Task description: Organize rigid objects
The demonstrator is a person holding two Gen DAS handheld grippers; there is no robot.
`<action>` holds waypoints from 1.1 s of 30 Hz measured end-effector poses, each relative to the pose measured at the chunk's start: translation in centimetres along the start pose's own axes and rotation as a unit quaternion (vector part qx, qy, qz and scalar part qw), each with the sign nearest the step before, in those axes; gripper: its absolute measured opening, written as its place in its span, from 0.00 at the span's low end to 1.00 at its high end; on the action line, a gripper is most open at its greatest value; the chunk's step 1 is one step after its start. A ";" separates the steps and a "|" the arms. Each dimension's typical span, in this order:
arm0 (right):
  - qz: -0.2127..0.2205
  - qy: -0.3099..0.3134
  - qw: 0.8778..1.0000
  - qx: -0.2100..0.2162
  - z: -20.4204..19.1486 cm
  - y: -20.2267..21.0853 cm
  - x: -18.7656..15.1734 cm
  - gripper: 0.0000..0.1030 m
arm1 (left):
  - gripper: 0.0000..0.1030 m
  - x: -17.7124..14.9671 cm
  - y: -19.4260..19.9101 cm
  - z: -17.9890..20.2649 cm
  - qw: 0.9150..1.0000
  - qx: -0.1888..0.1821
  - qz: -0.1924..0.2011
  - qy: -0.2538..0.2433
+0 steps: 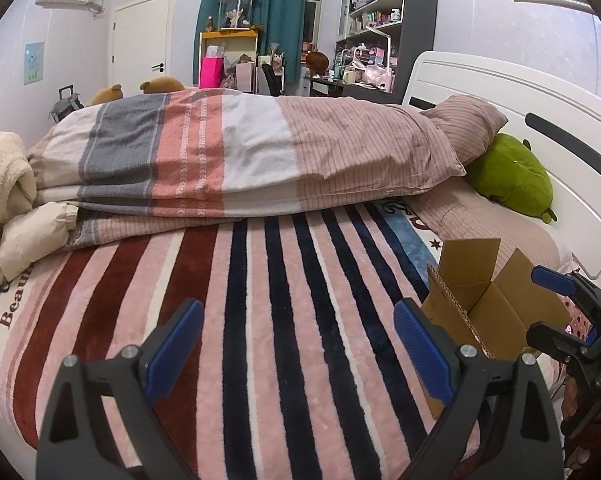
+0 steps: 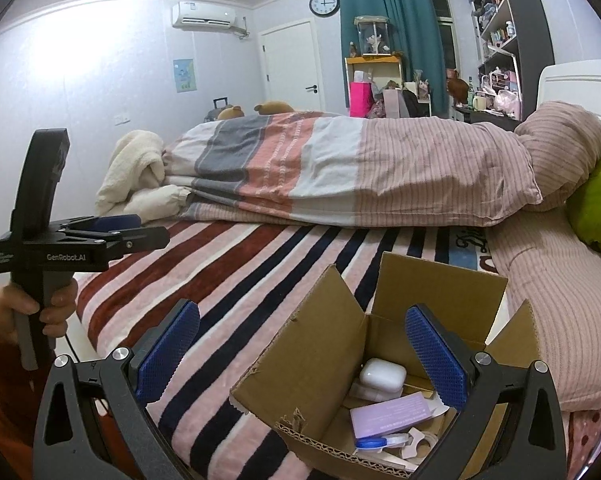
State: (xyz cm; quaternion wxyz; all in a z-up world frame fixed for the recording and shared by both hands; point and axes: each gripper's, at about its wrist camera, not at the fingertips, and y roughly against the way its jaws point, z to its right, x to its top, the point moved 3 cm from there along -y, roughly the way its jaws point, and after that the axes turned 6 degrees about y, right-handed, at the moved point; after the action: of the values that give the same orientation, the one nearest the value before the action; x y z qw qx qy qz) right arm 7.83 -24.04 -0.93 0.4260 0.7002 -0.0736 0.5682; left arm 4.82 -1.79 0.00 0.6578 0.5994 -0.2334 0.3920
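Both grippers hover empty over the bed, left gripper [image 1: 298, 344] jaws wide apart above bare blanket [image 1: 260, 280], right gripper [image 2: 302, 354] jaws also apart with the box [image 2: 300, 364] between and below them, earbud case [image 2: 382, 374] already inside, likely sorting done.

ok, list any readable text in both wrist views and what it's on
"GenRobot.AI": side of the left gripper, right wrist view.
"Beau…", cut off by a fold: striped blanket, left wrist view.
Wall clock: numerals too small to read.
Purple card in the cardboard box: print too small.
Decorative lettering on the blanket near the pillow: unreadable.
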 end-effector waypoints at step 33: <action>-0.002 -0.004 1.000 0.000 0.4 0.1 -0.1 1.00 | 0.92 0.2 -0.2 -0.2 1.000 -0.001 -0.001 -0.004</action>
State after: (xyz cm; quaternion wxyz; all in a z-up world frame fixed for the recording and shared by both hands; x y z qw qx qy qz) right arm 8.01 -24.40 -0.92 0.4272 0.7025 -0.0738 0.5644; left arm 5.10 -1.52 -0.04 0.6577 0.6007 -0.2353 0.3888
